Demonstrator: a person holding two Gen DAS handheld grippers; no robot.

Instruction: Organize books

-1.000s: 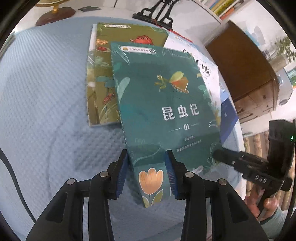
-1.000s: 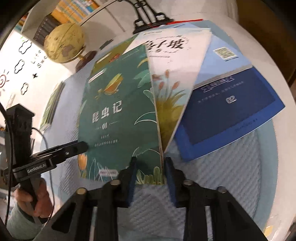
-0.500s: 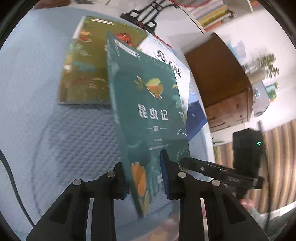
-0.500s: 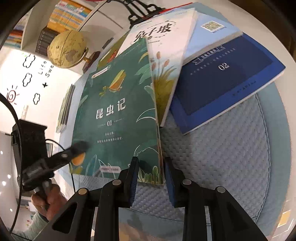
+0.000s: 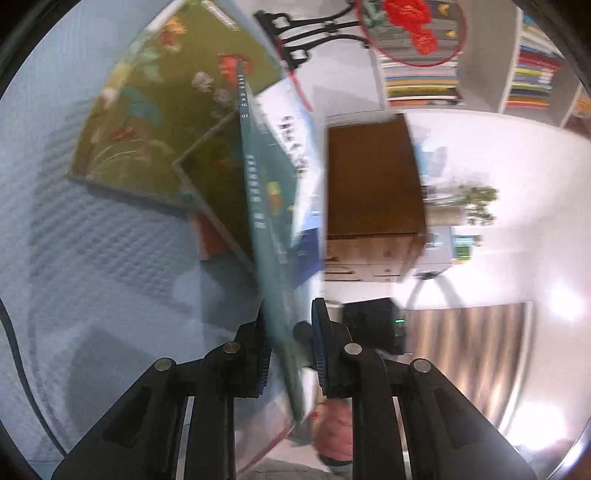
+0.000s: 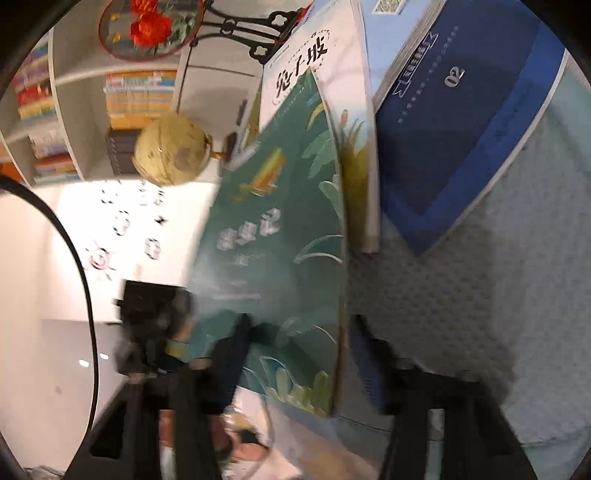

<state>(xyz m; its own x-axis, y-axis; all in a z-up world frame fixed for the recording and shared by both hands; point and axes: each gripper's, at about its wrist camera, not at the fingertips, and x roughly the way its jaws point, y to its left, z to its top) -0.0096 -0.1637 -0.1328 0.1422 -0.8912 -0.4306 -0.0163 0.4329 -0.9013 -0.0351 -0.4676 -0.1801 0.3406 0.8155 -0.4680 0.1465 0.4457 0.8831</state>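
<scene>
A teal book [image 5: 266, 206] stands tilted up on its edge over the pale blue quilted mat [image 5: 92, 277]. My left gripper [image 5: 288, 321] is shut on its lower edge. In the right wrist view the same teal book [image 6: 280, 229] shows its cover. Its lower right corner lies between the fingers of my right gripper [image 6: 299, 325], whose jaws are opening and no longer press on it. An olive book [image 5: 159, 122] lies flat behind it. A white book [image 6: 314, 55] and a dark blue book [image 6: 461, 129] lie fanned to the right.
A globe [image 6: 170, 155] and a black stand with a red-flowered fan [image 5: 317, 29] sit at the table's far side. A brown cabinet [image 5: 373, 177] and bookshelves [image 5: 421, 81] lie beyond. A person's hand [image 5: 332, 428] shows below the book.
The teal book has swung up from lying flat to standing on edge. The left jaws closed onto it, both wrists rolled, and the right jaws widened.
</scene>
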